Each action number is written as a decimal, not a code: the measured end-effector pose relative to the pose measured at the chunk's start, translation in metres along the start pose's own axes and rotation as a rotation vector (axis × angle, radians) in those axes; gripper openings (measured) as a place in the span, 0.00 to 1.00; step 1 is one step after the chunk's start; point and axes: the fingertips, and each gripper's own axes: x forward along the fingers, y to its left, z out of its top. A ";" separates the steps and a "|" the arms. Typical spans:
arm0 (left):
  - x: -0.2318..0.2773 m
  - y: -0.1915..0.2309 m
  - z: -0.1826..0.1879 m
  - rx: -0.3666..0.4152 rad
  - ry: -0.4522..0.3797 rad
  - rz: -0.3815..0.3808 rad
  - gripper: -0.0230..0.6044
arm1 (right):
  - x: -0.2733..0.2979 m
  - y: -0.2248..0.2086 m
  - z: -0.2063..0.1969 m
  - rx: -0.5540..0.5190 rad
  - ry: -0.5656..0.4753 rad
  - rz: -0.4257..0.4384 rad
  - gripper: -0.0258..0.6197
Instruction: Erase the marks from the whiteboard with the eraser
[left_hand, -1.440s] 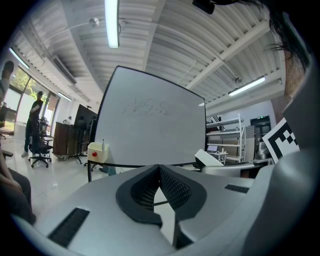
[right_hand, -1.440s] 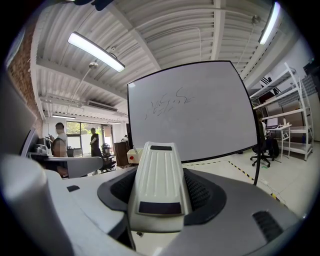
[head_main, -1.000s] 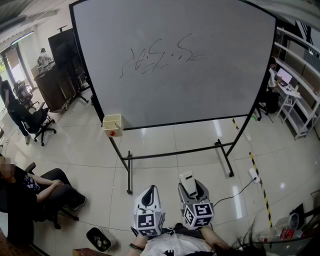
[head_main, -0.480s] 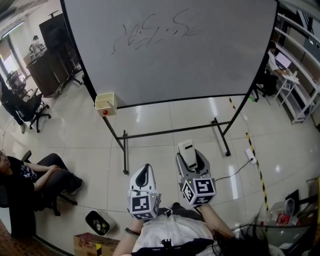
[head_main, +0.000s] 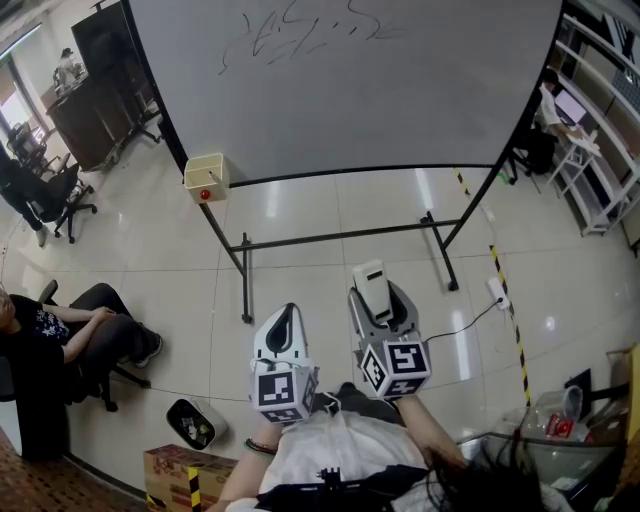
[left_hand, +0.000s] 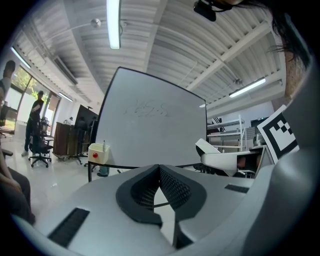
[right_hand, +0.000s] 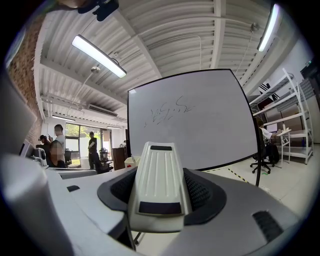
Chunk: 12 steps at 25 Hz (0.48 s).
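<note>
- A whiteboard (head_main: 350, 100) on a black wheeled stand fills the 12 o'clock half of the head view, standing on a glossy tiled floor (head_main: 300, 270).
- A seated person (head_main: 60, 345) in dark clothes sits at 8 o'clock, well apart from the board.
- The right gripper (head_main: 374, 292), at 6 o'clock, points toward the board; its jaws pinch the eraser, as its own view shows.
- The left gripper (head_main: 287, 318), just beside it on the 7 o'clock side, has its jaws pressed together with nothing between them.
- The white eraser (right_hand: 159, 185) sits lengthwise in the right gripper's clamp, clear of the board and not touching it.
- A small yellow box (head_main: 206, 177) with a red dot hangs at the board's lower corner, at 10 o'clock.
- Thin scribbled marks (head_main: 300, 30) run across the board's upper part, at 12 o'clock, unerased.
</note>
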 end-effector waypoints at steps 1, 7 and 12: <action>-0.001 0.001 -0.002 0.000 0.002 0.004 0.03 | -0.001 0.000 -0.001 0.001 0.002 0.000 0.47; -0.005 -0.004 0.000 0.002 0.004 -0.004 0.03 | -0.006 0.002 -0.007 0.004 0.010 0.005 0.48; -0.007 -0.009 -0.001 0.007 0.002 -0.007 0.03 | -0.011 0.000 -0.012 0.007 0.020 0.008 0.47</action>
